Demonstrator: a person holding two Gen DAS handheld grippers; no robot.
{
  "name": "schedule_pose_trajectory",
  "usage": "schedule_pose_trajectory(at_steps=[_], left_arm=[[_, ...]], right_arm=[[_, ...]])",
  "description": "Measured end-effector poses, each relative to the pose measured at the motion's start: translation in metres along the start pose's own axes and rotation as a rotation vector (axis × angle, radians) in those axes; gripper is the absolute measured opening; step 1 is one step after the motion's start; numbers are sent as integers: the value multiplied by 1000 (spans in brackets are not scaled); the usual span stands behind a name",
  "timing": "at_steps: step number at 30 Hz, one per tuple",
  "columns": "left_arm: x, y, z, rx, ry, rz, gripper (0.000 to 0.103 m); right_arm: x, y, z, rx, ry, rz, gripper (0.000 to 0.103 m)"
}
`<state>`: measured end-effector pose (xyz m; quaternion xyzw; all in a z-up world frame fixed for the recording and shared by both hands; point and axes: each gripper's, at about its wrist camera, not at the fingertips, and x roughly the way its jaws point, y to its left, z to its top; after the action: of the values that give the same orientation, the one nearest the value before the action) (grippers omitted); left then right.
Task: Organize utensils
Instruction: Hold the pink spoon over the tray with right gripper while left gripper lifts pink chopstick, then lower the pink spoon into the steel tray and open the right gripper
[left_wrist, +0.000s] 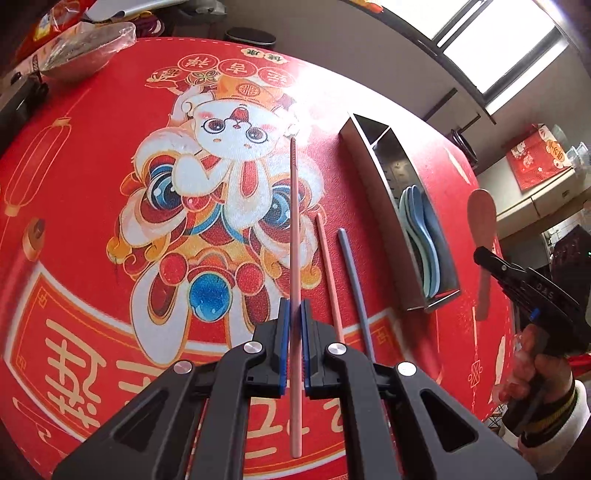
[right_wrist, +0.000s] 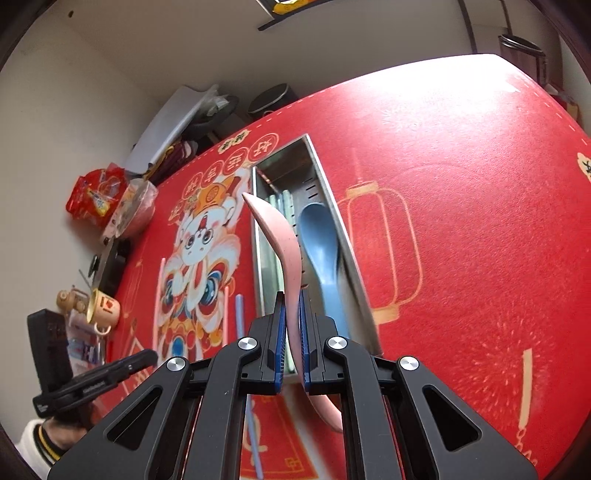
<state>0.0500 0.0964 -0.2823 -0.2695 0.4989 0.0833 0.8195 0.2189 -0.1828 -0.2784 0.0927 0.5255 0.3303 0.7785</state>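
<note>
From the left wrist camera, the left gripper pinched a pink chopstick running straight ahead; a second pink chopstick and a blue chopstick lay just to its right, beside the metal tray. From the right wrist camera, the right gripper clamped a pink spoon above the tray, a blue spoon inside ahead.

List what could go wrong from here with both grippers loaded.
1. The left gripper pinches the long pink chopstick near one end; it may pivot or slip.
2. The right gripper holds the pink spoon by its thin handle above the steel organizer; it could twist and land in the chopstick slot rather than beside the blue spoon.
</note>
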Motion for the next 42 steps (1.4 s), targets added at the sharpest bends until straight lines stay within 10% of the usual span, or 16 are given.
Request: schedule_pose_trajectory(at_steps=[18,42], left_arm=[[-2,-22,10,17,-23,-79,6],[1,-45,10,59,-3,-102,6]], right_arm=[[63,-10,25,86,170,-103,7],[67,-10,34,28,140,-116,7]])
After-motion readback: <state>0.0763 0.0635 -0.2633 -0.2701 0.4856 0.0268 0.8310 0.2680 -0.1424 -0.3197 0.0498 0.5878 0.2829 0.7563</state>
